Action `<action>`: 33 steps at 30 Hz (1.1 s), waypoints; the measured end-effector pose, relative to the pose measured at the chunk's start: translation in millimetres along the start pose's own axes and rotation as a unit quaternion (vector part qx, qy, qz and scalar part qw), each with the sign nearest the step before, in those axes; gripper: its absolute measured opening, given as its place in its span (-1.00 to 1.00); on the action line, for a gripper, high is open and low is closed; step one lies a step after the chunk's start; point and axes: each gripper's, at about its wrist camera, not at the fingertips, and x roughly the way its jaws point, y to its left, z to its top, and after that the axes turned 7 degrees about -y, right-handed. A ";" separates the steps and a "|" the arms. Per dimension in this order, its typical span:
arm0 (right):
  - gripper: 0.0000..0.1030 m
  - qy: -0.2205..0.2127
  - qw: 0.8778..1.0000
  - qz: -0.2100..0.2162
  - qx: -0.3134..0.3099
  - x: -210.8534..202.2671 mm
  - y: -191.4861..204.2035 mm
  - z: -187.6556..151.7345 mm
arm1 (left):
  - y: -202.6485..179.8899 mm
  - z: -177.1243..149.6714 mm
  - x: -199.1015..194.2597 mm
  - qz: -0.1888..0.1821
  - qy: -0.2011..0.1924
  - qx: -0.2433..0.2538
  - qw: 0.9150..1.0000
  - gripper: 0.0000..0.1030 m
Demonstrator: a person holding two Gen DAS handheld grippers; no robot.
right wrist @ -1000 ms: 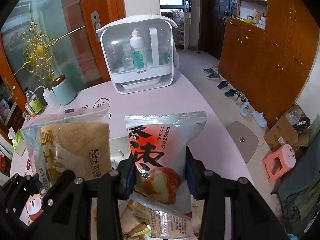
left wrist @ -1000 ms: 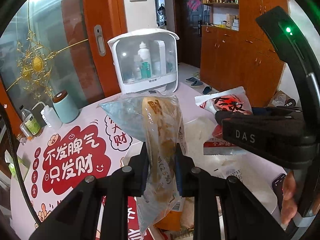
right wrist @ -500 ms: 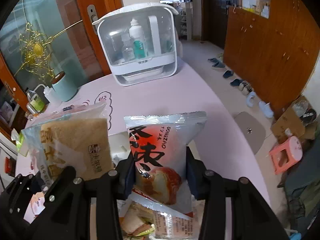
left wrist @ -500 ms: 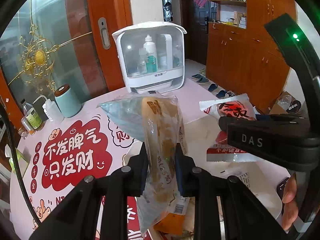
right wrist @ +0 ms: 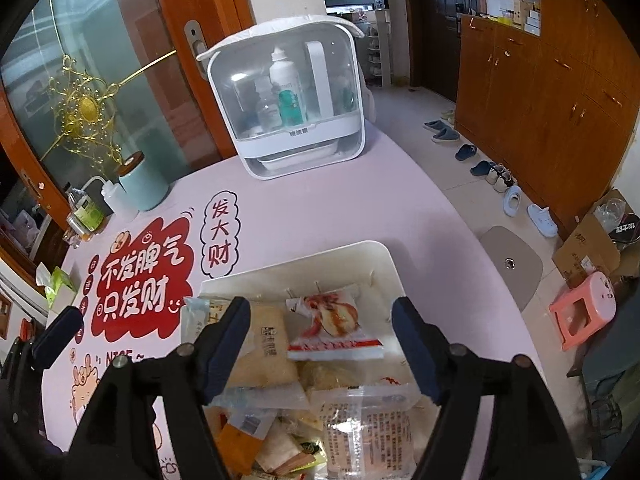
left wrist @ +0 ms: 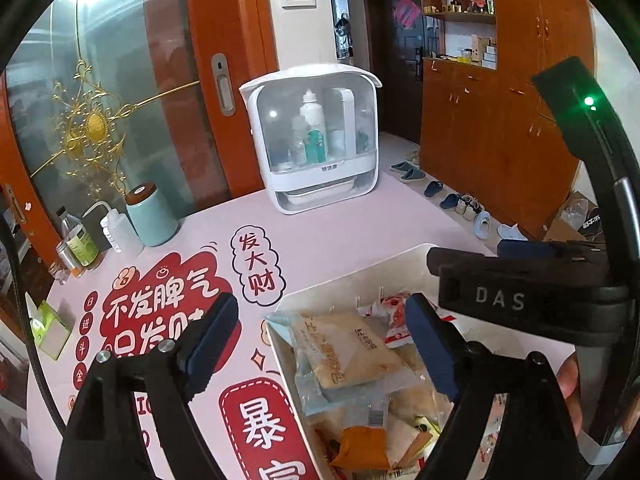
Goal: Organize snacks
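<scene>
A white bin [right wrist: 296, 264] on the pink table holds several snack packets. A clear packet of tan bread [left wrist: 344, 354] lies flat in it, below my left gripper [left wrist: 322, 344]. Those jaws are opening, with nothing pressed between the blue pads. In the right wrist view a red and white pastry packet [right wrist: 336, 324] rests in the bin beside the same bread packet [right wrist: 264, 348]. My right gripper [right wrist: 320, 344] hangs just above them, its jaws opening too, free of both packets. More wrapped snacks [right wrist: 368, 428] are piled nearer the camera.
A white clear-fronted organiser with bottles [left wrist: 316, 140] stands at the table's back. A teal canister [left wrist: 150, 216] and small bottles [left wrist: 82, 240] sit at the back left, a green tissue box [left wrist: 48, 326] at the left edge. Past the table's right edge are a stool [right wrist: 510, 264] and shoes.
Both grippers have opened. The bread packet left the left jaws and the red packet left the right jaws; both now lie in the white bin.
</scene>
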 end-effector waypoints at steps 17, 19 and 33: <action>0.44 -0.048 0.997 0.045 -0.046 -91.0 38.3 -54.9 | 47.8 -45.9 -118.2 0.040 -0.022 -0.014 0.999 0.80; 0.43 -0.059 0.996 0.053 -0.052 -105.1 45.4 -66.7 | 56.3 -55.9 -136.9 0.047 -0.028 -0.018 0.998 0.86; 0.44 -0.109 0.984 0.102 -0.101 -173.1 97.5 -151.0 | 113.7 -136.6 -240.7 0.106 -0.038 -0.063 0.992 0.99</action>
